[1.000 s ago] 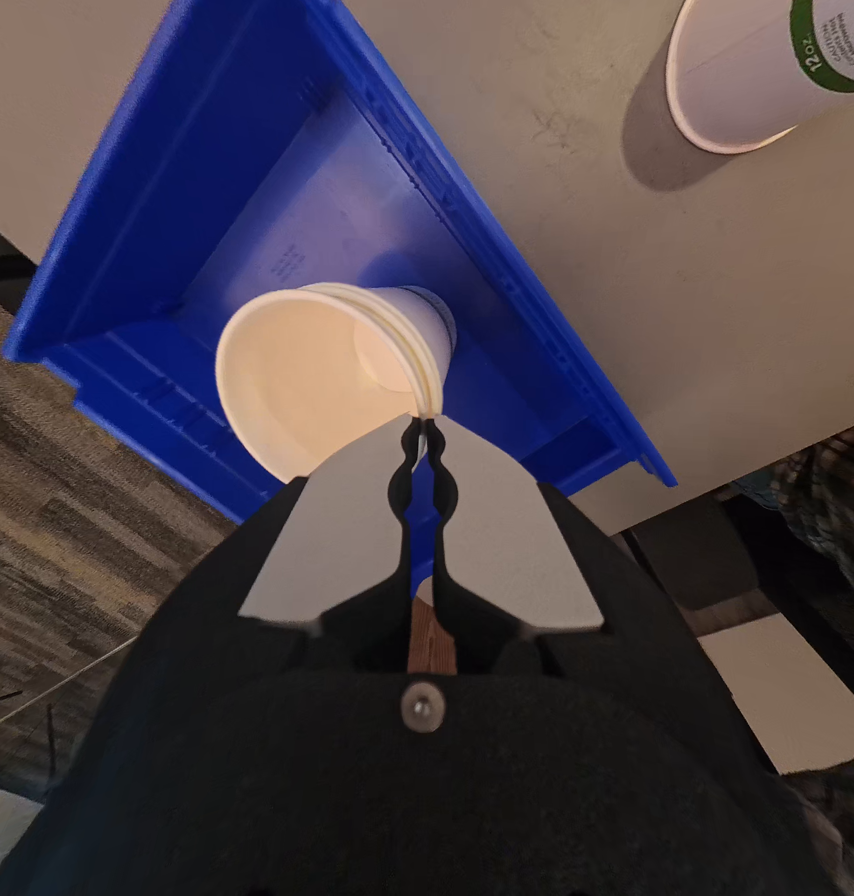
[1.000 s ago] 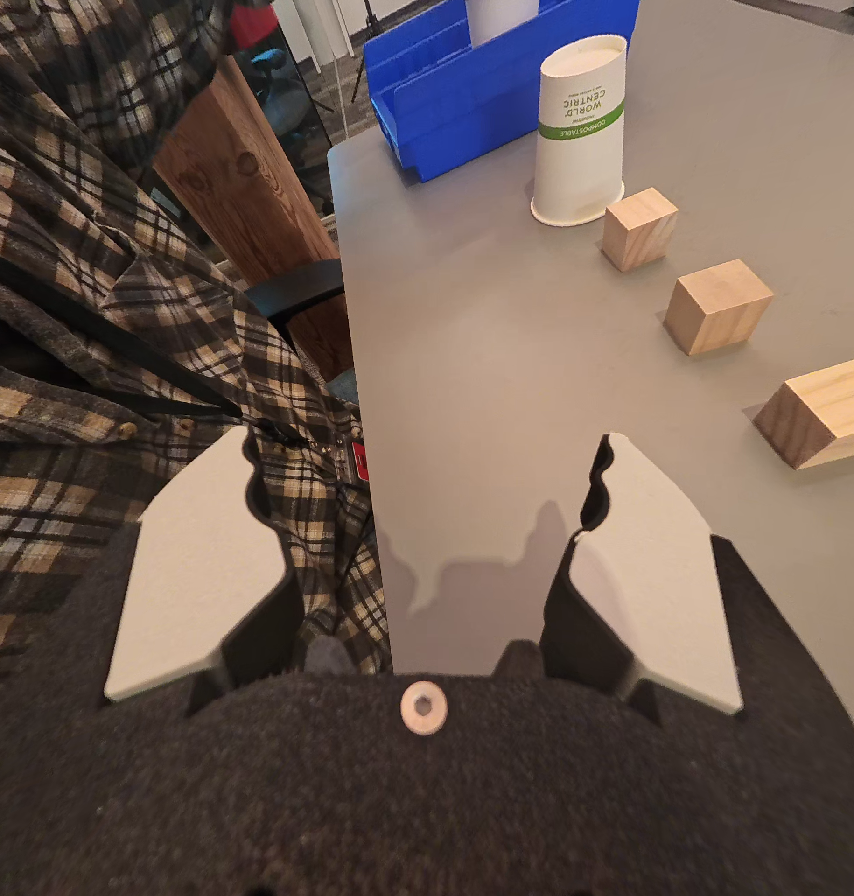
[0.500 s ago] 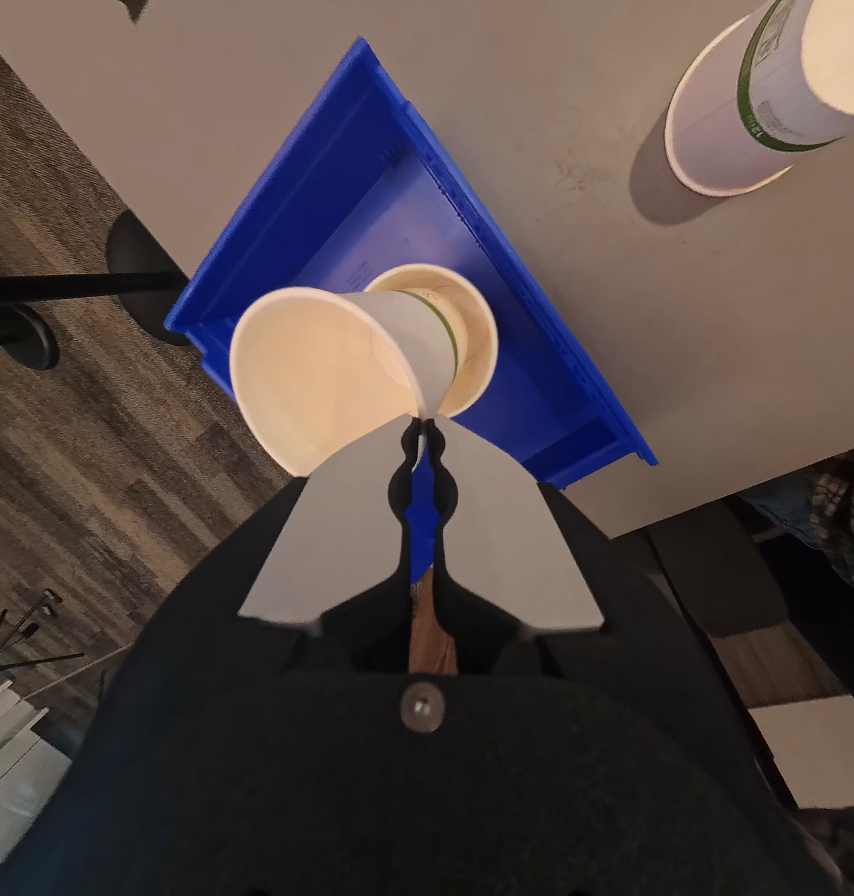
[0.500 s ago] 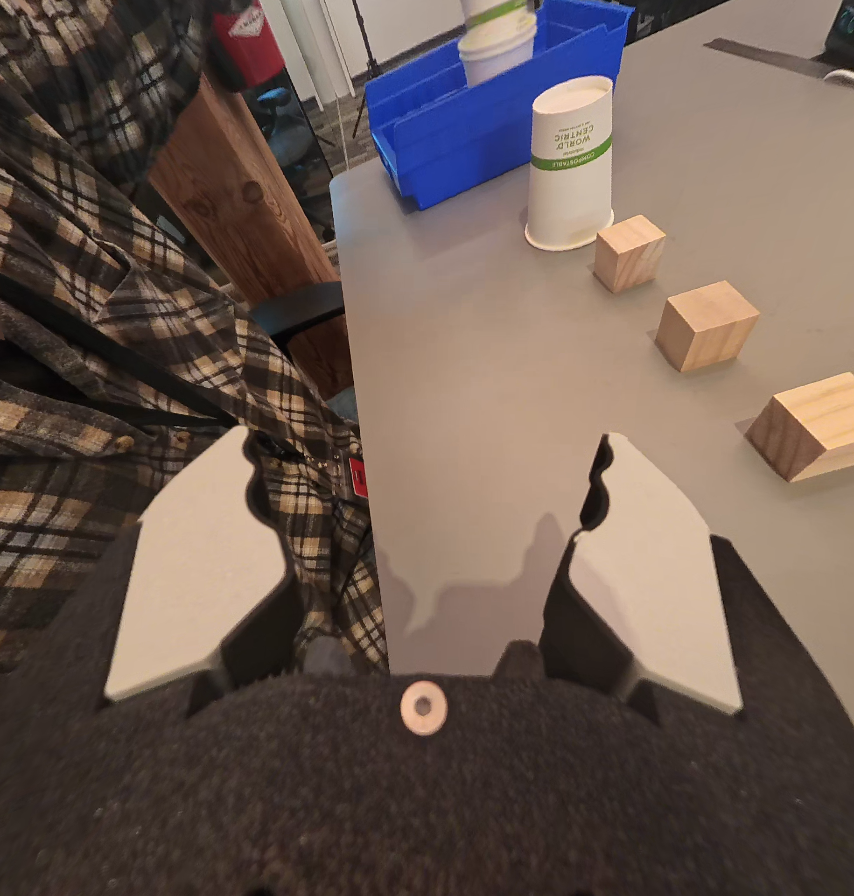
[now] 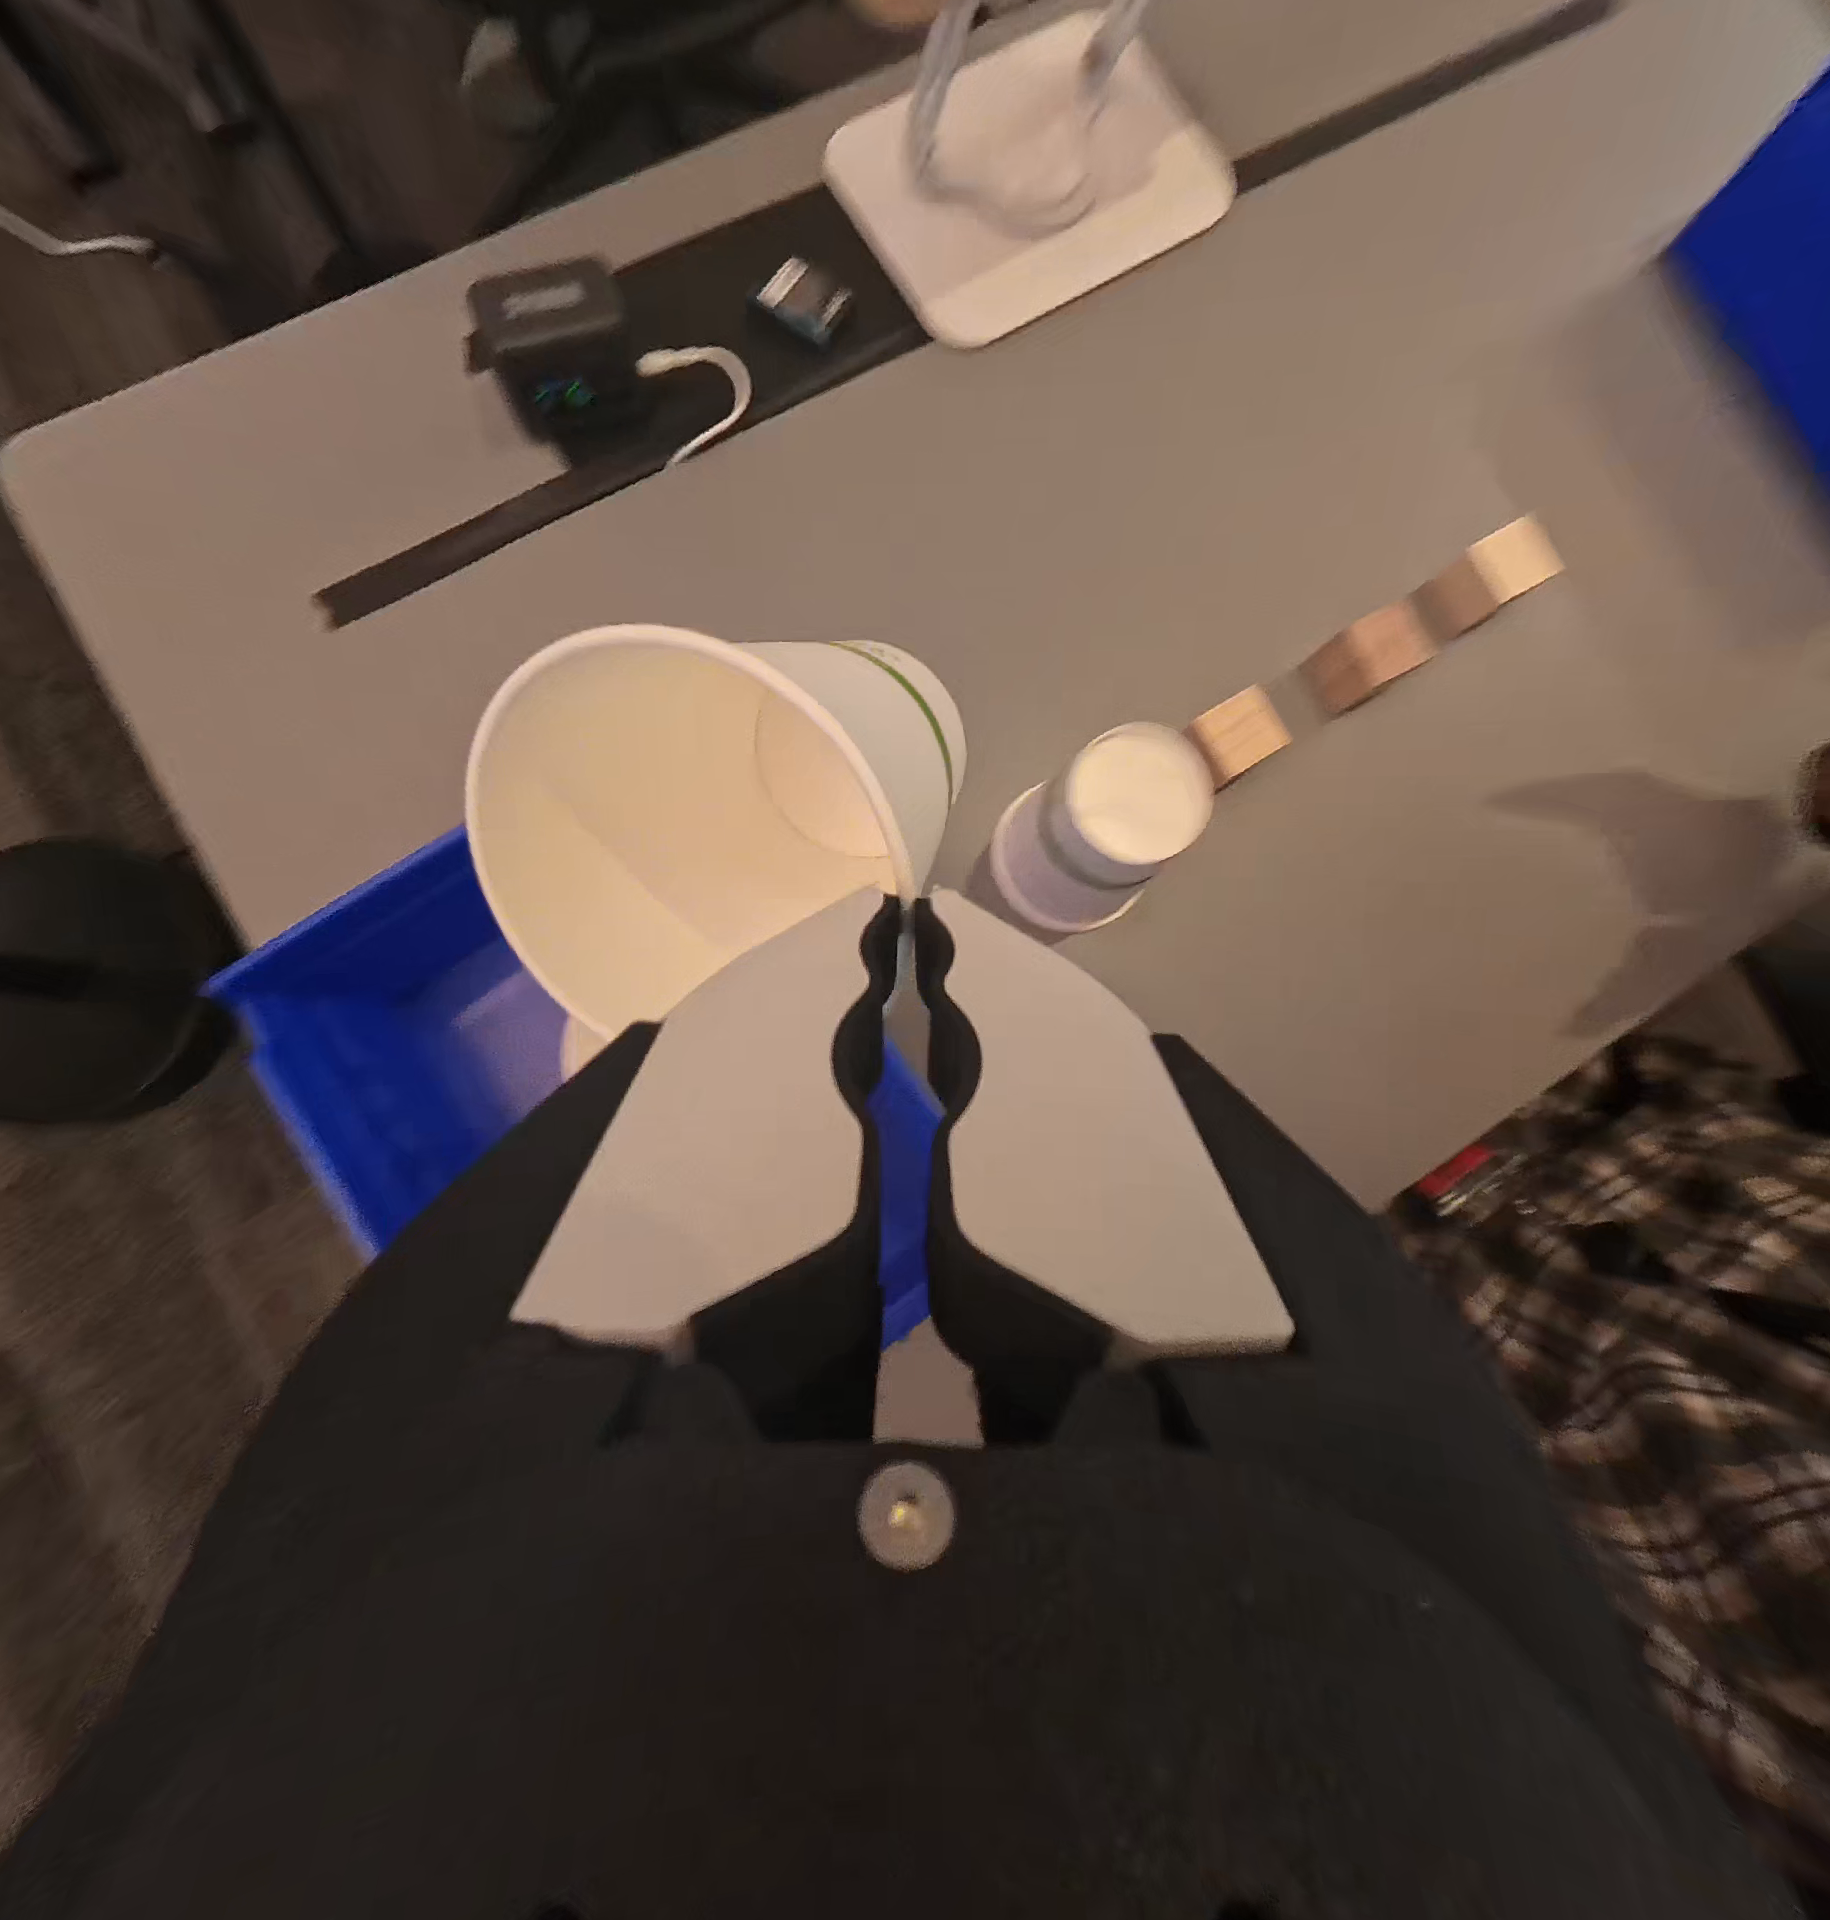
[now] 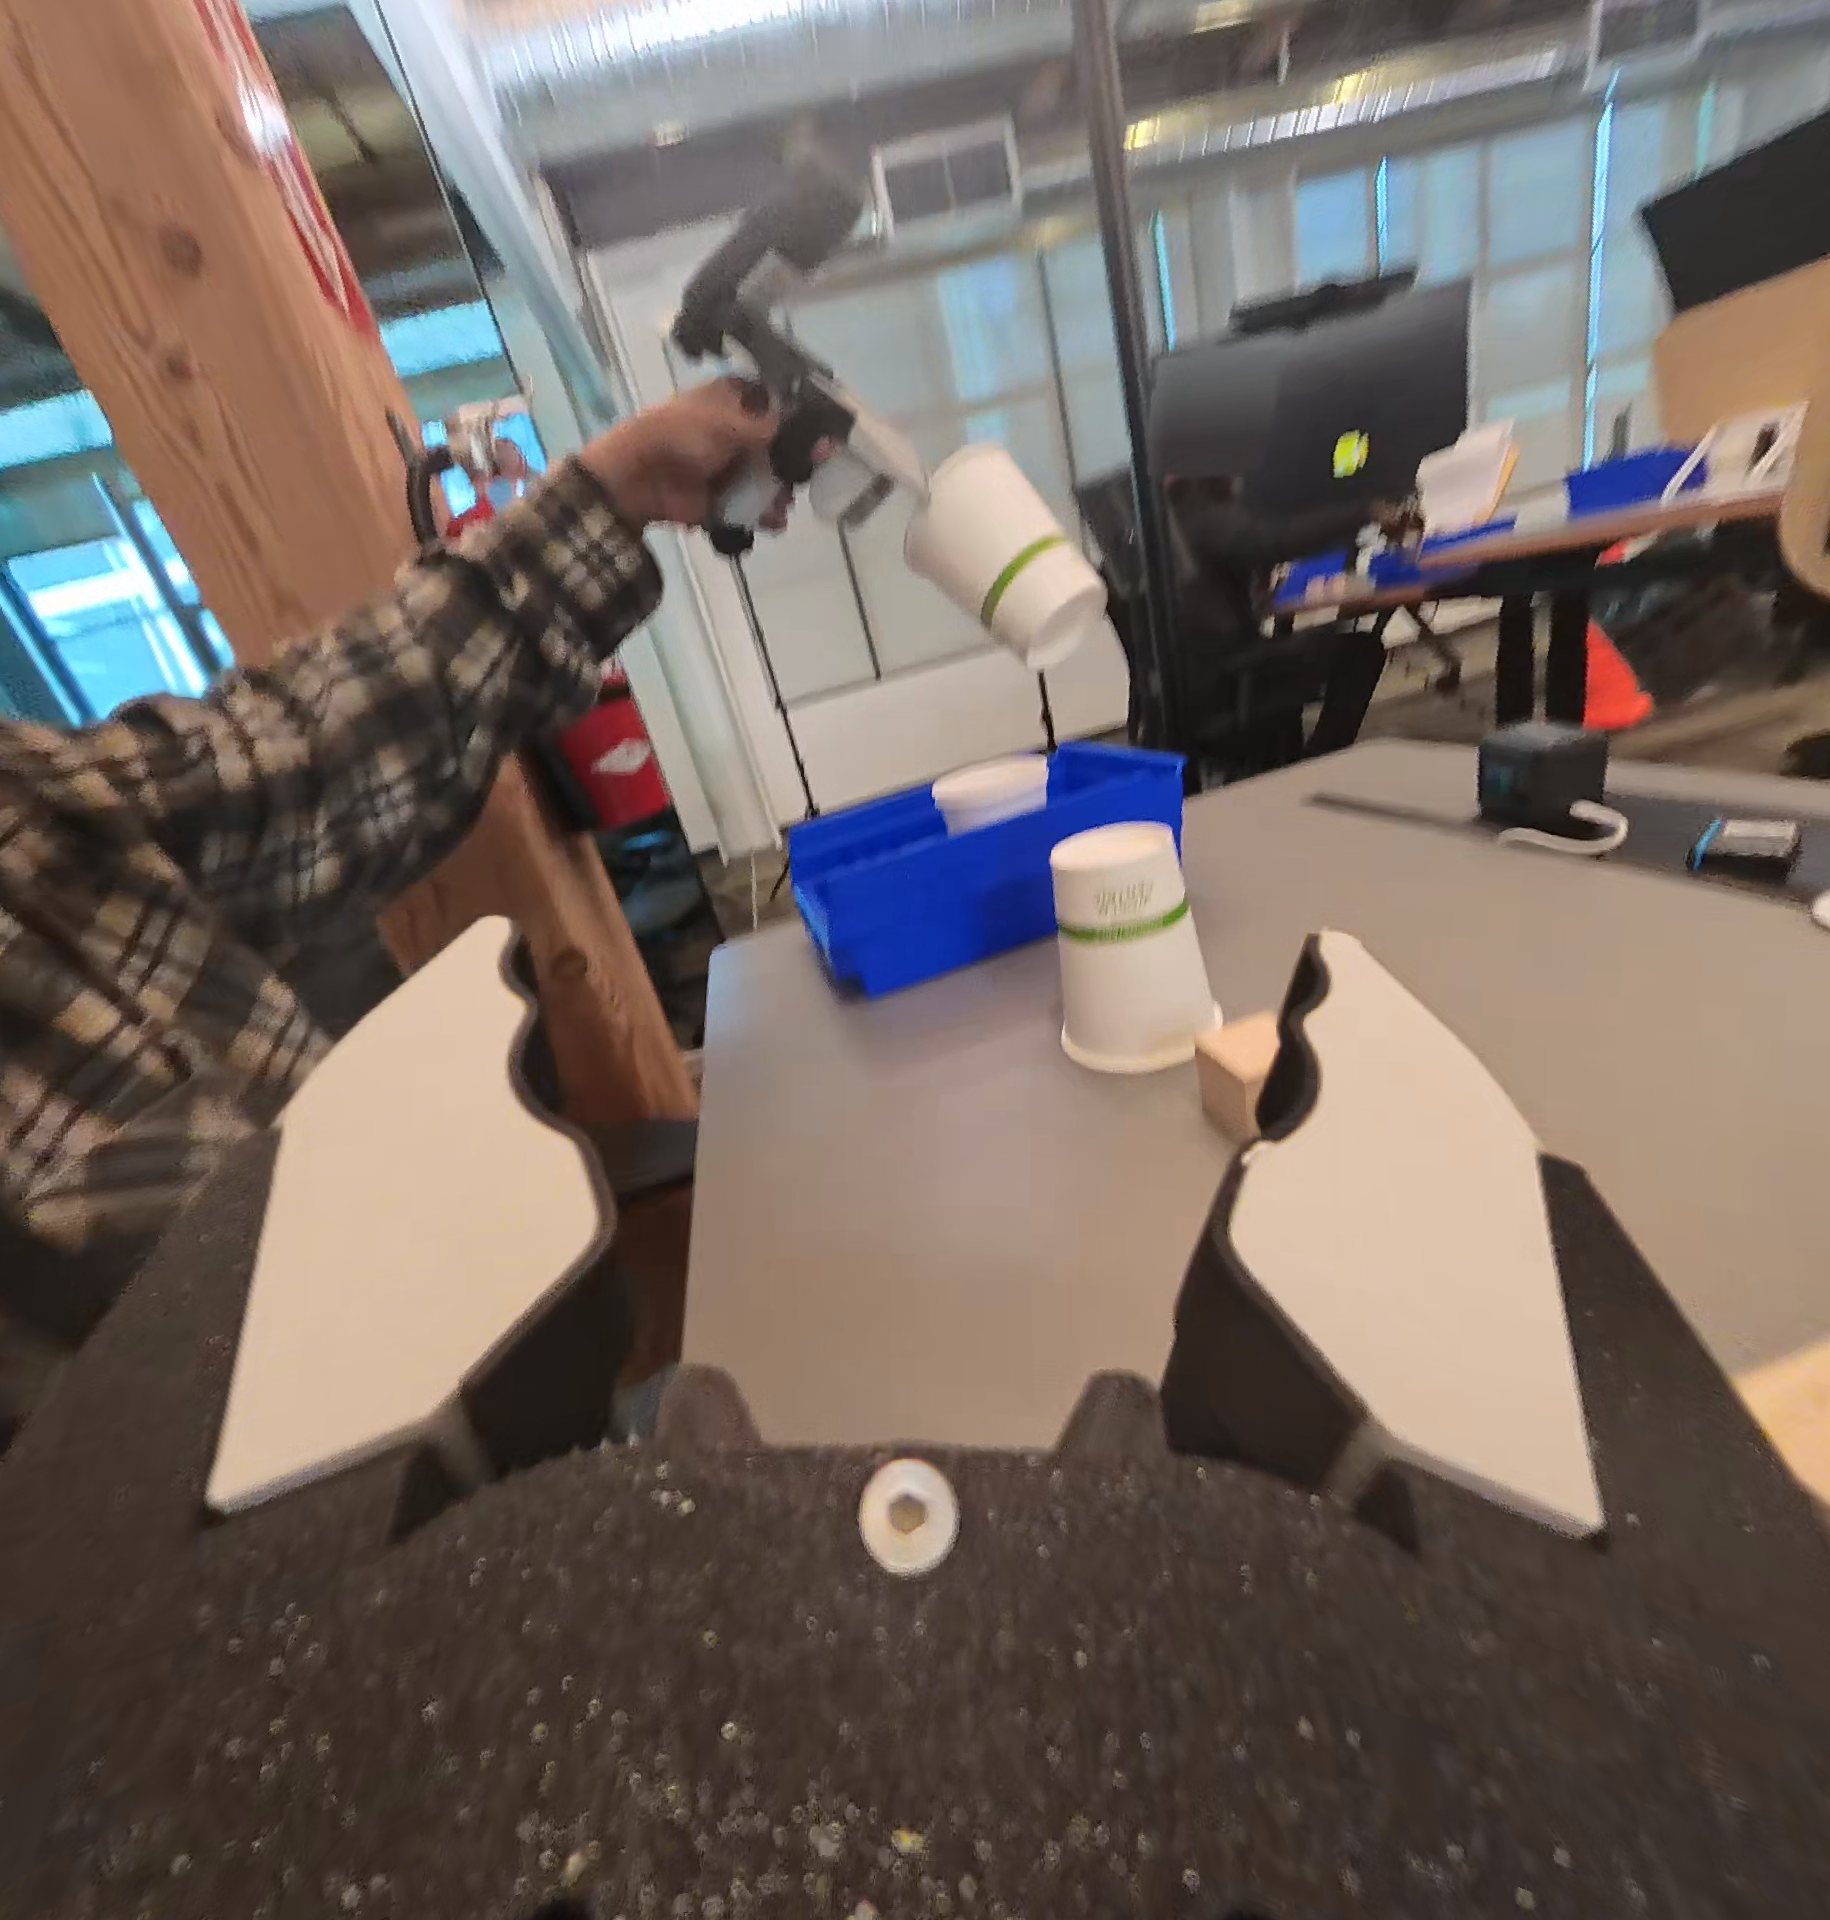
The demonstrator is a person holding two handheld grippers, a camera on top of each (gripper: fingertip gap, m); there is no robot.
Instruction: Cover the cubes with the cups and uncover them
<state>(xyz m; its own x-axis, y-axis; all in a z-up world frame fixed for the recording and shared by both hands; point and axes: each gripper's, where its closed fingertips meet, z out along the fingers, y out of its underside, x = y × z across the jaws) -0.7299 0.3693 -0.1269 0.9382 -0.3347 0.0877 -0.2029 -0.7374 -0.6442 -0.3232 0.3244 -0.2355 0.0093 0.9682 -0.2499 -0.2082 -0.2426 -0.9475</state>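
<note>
Left wrist view: left gripper (image 5: 909, 906) pinches green-banded paper cup (image 5: 703, 800) rim.

Both the left gripper (image 5: 909, 906) and right gripper (image 6: 906, 1049) have pale grey wedge-shaped fingers (image 6: 412, 1216) on black felt-like bodies with a central silver screw (image 6: 907, 1516); the sleeve (image 6: 298, 769) is dark-and-cream plaid.

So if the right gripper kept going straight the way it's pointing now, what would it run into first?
Probably the grey table: the open right gripper aims low across its bare top. Farther on stand the upside-down cup and the blue bin, but depth is unclear.
</note>
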